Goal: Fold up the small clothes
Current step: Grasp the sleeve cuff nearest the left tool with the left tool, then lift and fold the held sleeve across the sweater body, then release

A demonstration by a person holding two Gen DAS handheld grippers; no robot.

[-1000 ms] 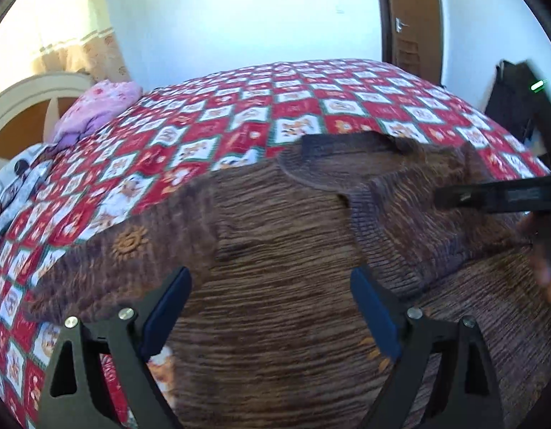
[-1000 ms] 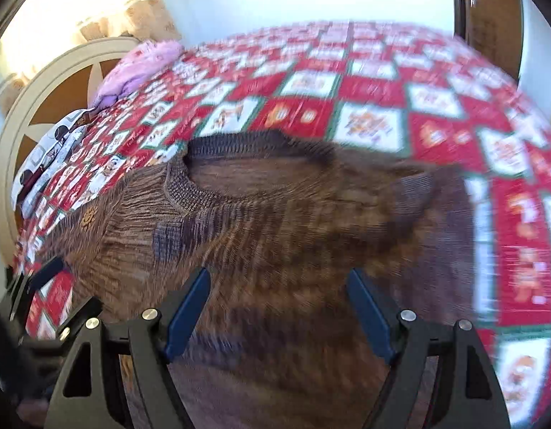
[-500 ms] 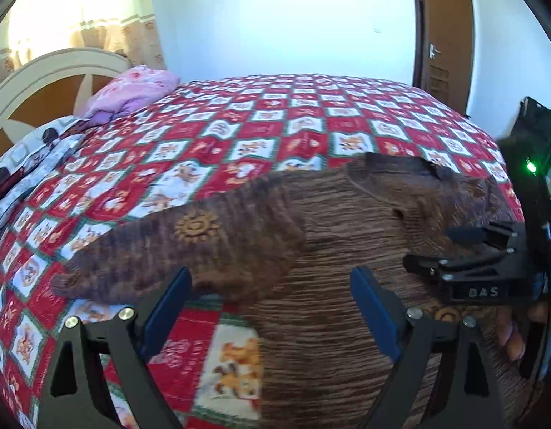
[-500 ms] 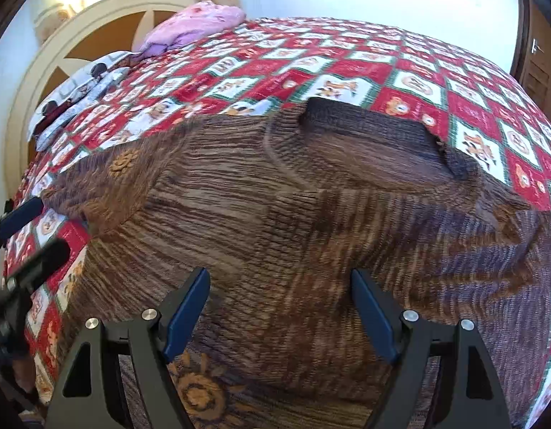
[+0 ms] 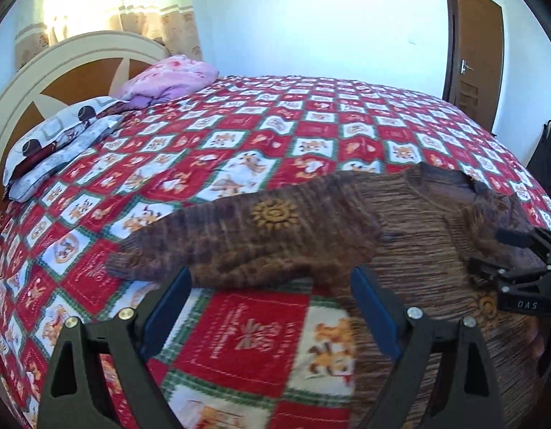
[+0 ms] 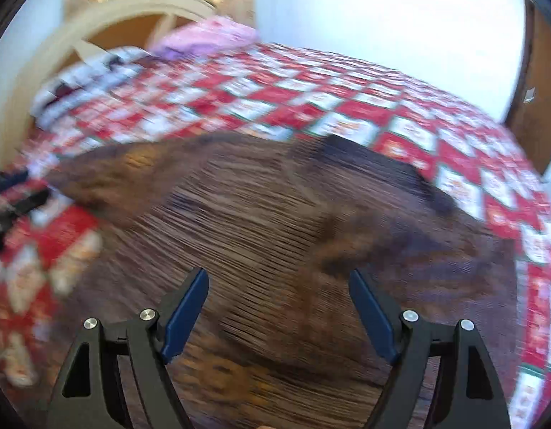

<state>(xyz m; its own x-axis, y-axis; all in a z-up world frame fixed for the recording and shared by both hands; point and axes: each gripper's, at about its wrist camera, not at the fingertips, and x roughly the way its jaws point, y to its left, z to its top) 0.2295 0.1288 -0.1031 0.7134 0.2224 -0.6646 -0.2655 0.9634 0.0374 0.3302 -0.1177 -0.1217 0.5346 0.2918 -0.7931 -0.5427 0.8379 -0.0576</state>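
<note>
A small brown knitted sweater (image 5: 400, 236) with orange sun motifs lies flat on the red patterned bedspread (image 5: 261, 143). Its left sleeve (image 5: 239, 243) stretches out to the left. My left gripper (image 5: 272, 296) is open and empty, just in front of that sleeve's lower edge. My right gripper (image 6: 277, 304) is open and empty above the sweater's body (image 6: 261, 221); that view is blurred. The right gripper also shows at the right edge of the left wrist view (image 5: 504, 254), over the folded right side.
A pink bundle (image 5: 172, 78) and patterned pillows (image 5: 57, 136) lie by the white headboard (image 5: 61, 57) at the back left. A brown door (image 5: 472, 43) stands at the back right. A dark object (image 5: 547, 153) sits beside the bed's right edge.
My left gripper has pulled back and to the left, from over the sweater's body to in front of the left sleeve. My right gripper has also drawn back; both stayed open.
</note>
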